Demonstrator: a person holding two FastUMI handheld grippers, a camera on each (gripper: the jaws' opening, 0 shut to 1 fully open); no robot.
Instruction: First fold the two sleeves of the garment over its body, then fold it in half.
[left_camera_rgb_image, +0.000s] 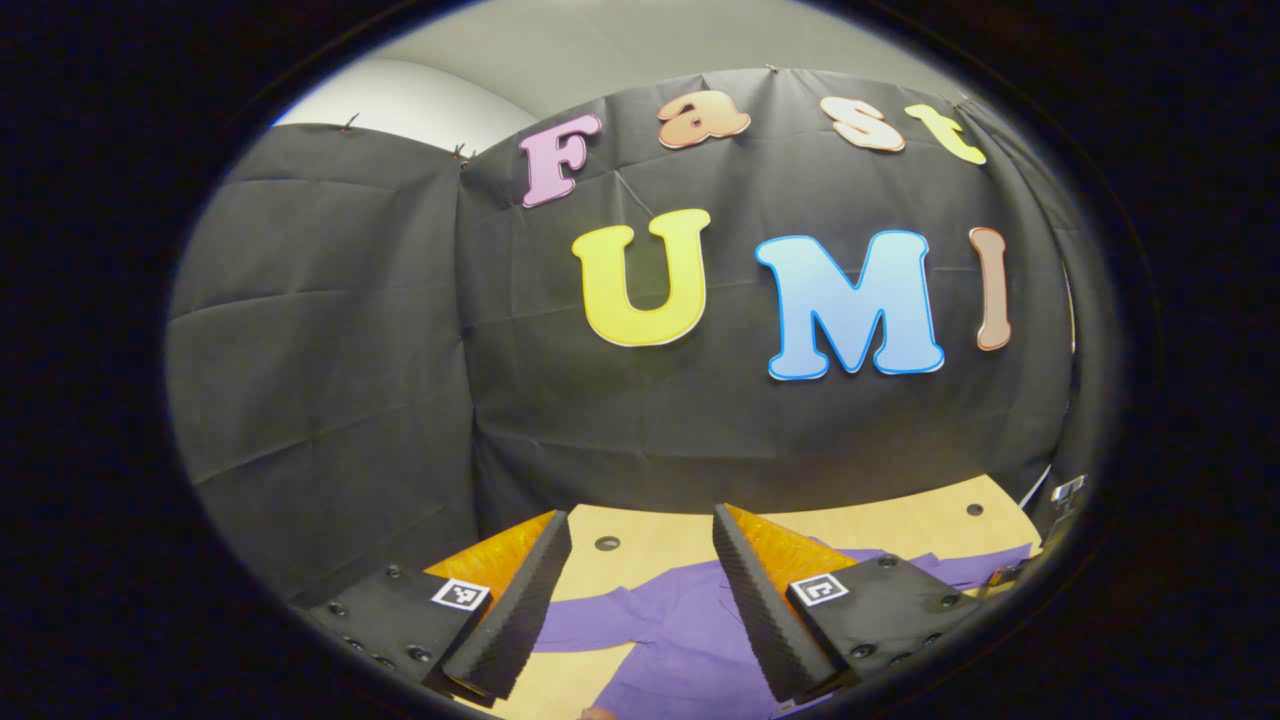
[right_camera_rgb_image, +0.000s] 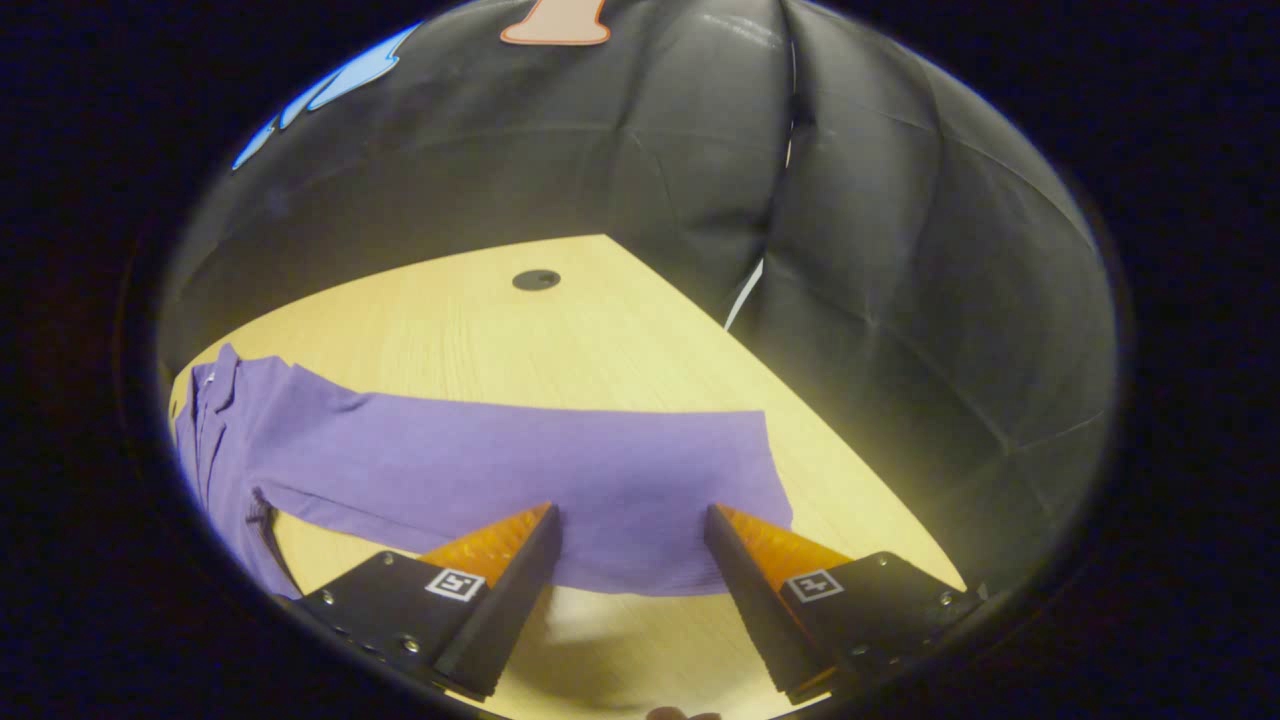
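**Both grippers open above the purple garment, sleeves not yet folded**

We take the garment (right_camera_rgb_image: 480, 450) as our landmark. In the left gripper view, the left gripper (left_camera_rgb_image: 640, 590) hung above it with its fingers (left_camera_rgb_image: 520, 610) spread apart and nothing between them; the purple cloth lay flat on the desk (left_camera_rgb_image: 650, 540) below and just beyond the tips, one sleeve running off to the right of the body.

In the right gripper view, the right gripper (right_camera_rgb_image: 630, 580) hovered near the end of a long sleeve (right_camera_rgb_image: 650, 470), its fingers (right_camera_rgb_image: 750, 590) likewise wide apart and empty. The sleeve stretched leftward across the desk (right_camera_rgb_image: 560, 340) to the collar at the far left. We judged neither sleeve to be folded over the body.

As we saw it, the risks were these: fingers closing too high would miss the thin cloth altogether; closing too deep would press into the desk or pinch both layers, dragging the whole garment sideways. A grip set too far in from the cuff could leave the sleeve end drooping and folding crookedly.
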